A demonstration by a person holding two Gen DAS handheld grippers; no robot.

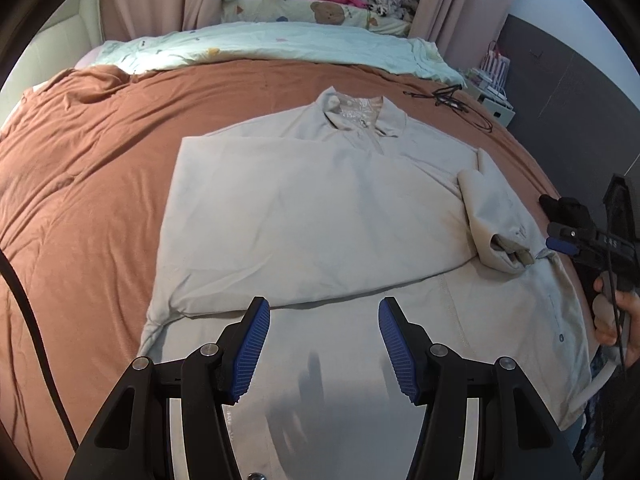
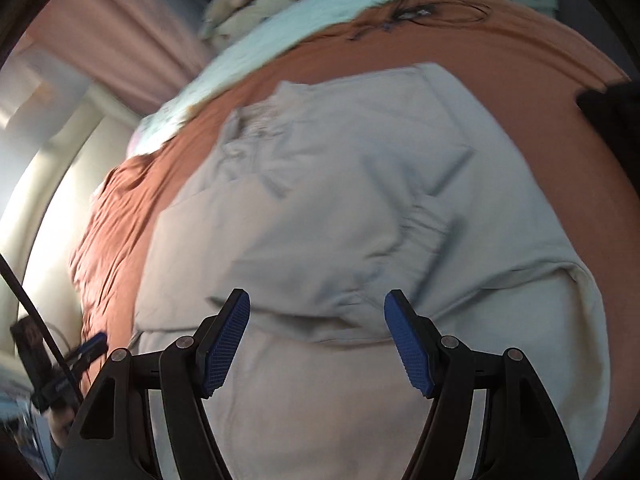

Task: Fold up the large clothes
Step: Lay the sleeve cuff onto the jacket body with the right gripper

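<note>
The pale shirt (image 1: pixel 320 208) lies half folded on the brown bed (image 1: pixel 80 184). Both tongs, left (image 1: pixel 324 344) and right (image 2: pixel 317 344), are released above it.

One grey shirt (image 1: pixel 304 216), one brown bedspread (image 1: pixel 92 168), one pale quilt (image 1: pixel 272 46), two grippers, one black cable (image 1: pixel 452 98).
</note>
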